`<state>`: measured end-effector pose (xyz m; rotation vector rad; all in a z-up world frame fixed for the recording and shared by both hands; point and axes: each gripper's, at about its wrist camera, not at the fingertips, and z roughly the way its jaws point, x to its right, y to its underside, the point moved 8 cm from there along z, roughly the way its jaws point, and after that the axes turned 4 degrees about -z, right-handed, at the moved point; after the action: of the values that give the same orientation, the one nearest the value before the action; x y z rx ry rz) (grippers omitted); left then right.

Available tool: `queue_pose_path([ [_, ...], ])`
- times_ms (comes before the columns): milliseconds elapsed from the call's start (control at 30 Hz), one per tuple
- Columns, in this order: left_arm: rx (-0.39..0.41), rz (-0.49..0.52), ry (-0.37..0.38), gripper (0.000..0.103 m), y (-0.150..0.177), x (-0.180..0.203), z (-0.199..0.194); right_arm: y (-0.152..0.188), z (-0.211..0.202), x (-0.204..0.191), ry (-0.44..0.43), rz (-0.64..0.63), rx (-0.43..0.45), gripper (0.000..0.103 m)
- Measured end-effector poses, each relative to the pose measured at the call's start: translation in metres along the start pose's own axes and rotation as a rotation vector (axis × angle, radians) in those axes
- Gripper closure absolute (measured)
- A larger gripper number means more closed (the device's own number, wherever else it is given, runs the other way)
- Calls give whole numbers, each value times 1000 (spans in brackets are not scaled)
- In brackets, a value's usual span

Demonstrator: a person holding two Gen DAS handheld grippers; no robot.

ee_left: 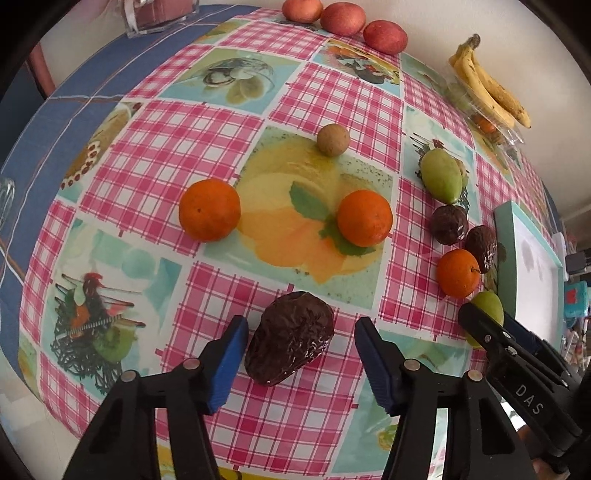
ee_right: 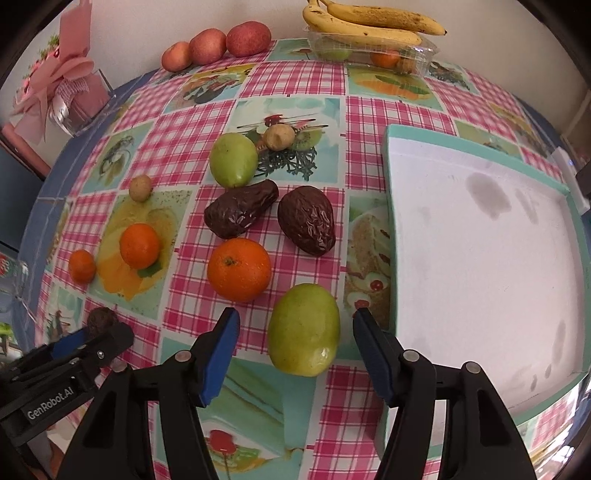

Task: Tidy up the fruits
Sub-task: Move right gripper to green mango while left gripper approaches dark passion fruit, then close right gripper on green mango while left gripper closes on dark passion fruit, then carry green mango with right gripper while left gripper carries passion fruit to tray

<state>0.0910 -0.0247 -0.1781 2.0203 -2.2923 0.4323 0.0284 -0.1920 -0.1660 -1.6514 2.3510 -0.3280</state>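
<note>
At lower centre of the left wrist view, spread wide around a wrinkled dark avocado [ee_left: 290, 338]: left gripper [ee_left: 298, 363], pads clear of both flanks, seemingly lined up for a grasp. Likewise parted at lower centre of the right wrist view, right gripper [ee_right: 295, 356] straddling a green fruit [ee_right: 303, 329] just beside the empty teal tray [ee_right: 391, 221], probably the destination.

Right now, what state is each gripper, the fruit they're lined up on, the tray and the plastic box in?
Left gripper: open, straddling the dark avocado, not touching.
Dark avocado: lying on the table, not gripped.
Right gripper: open, either side of the green mango.
Green mango: on the table, not gripped.
Tray: empty, stained.
Plastic box: fruit inside, bananas on top.
</note>
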Motion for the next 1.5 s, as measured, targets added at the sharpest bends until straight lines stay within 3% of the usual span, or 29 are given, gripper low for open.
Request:
queue_pose_path([
  [133,3,-9,1,49,-1,-2,-1,1,3,2,-6,18,-6,39],
  [200,5,-13,3,55,-1,-2,-2,1,2,3,-6,21,-6,45],
  [267,6,-24,20,56,0,-3,-4,1,0,3,-6,21,1,61],
  [300,9,-27,27,56,0,-2,-5,0,-1,4,-2,23,7,61],
  [533,55,-17,34,56,2,-7,-25,0,-7,10,-43,66,9,62],
  [967,129,-6,20,56,-6,-2,-56,-19,-55,23,-100,144,128,62],
  [1233,135,76,27,56,-16,46,-66,-23,-66,69,-57,277,166,62],
  [1500,118,222,78,56,-17,139,-61,-16,-77,144,52,423,179,62],
])
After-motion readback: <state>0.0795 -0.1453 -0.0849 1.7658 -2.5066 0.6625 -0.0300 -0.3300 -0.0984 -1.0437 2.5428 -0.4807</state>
